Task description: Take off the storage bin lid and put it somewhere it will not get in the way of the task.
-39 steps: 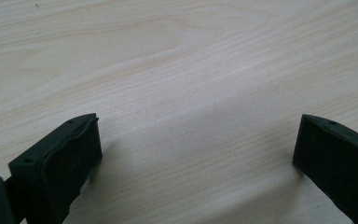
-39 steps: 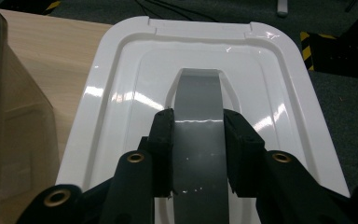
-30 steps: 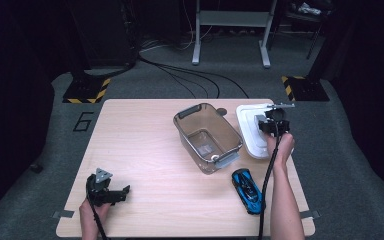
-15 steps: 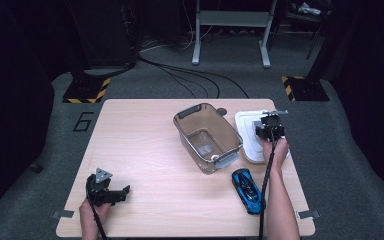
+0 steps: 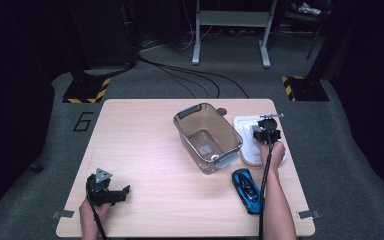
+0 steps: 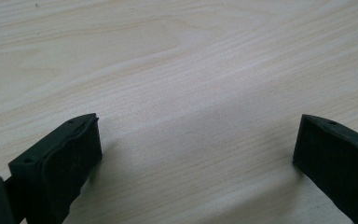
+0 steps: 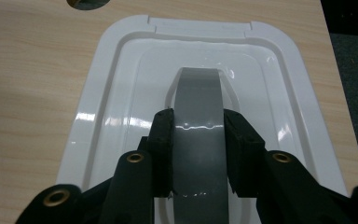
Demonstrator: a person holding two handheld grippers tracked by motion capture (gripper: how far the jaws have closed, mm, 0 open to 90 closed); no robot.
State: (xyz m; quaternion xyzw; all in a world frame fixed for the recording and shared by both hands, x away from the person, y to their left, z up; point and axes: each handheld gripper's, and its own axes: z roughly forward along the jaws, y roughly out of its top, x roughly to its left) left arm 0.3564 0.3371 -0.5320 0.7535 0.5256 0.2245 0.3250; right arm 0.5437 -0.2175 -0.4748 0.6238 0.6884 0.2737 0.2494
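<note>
A white lid (image 5: 245,148) with a grey handle (image 7: 198,98) lies low at the table's right edge, just right of a clear plastic bin (image 5: 207,137). My right gripper (image 5: 266,131) comes down on it from above. In the right gripper view the right gripper (image 7: 198,125) has both pads pressed on the sides of the grey handle, with the lid (image 7: 121,93) spread out below. My left gripper (image 5: 121,195) rests at the front left of the table. Its jaws stand wide apart in the left gripper view (image 6: 198,135), with bare wood between them.
A blue toy car (image 5: 246,190) lies near the front right edge, beside the right forearm. The bin holds a small pale object at its bottom. The wooden table (image 5: 145,140) has free room in its left half. Dark floor with cables surrounds it.
The right gripper has sunk toward the table with the lid in its grip. The left gripper has stayed where it was.
</note>
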